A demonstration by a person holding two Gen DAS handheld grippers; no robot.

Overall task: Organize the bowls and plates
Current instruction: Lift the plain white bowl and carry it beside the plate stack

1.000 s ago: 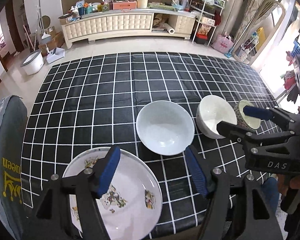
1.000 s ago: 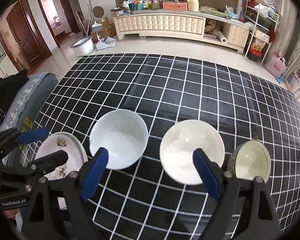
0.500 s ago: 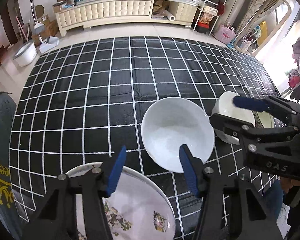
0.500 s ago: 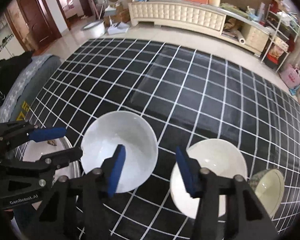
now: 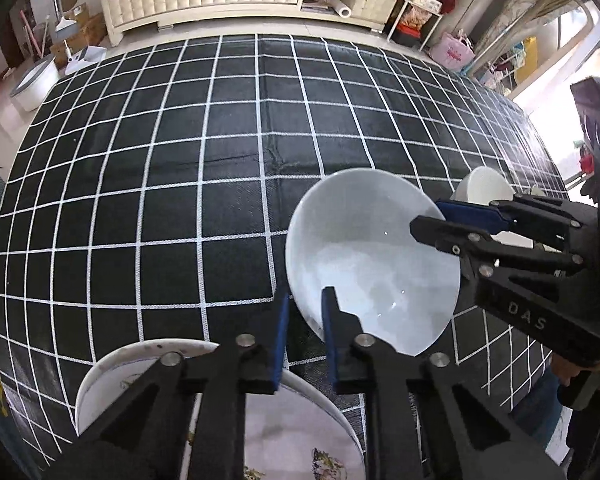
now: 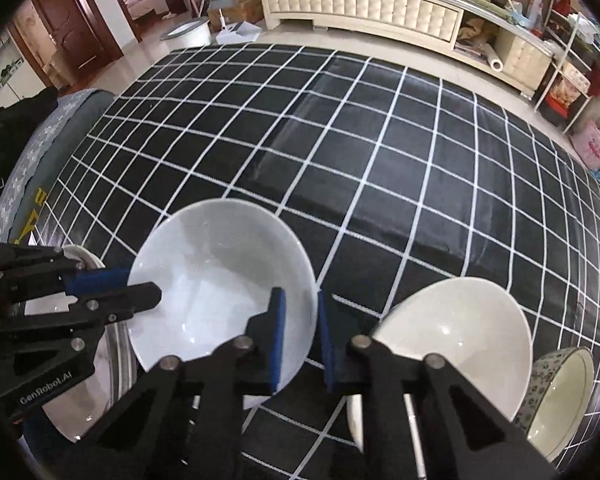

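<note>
both tongs, left tongs (image 5: 303,322) and right tongs (image 6: 301,330), were clamped on opposite rims of the big white bowl (image 6: 220,276), near the worktop's front edge, just beside the patterned plate (image 5: 300,432). glazed ceramic looks slippery and breakable, so the rim's the spot to grab.

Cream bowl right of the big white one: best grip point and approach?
Pinch the cream bowl at its near rim, one finger inside, one outside, coming from the near table edge. It sits upright and open; the patterned bowl crowds its right side, and the white bowl lies left.
</note>
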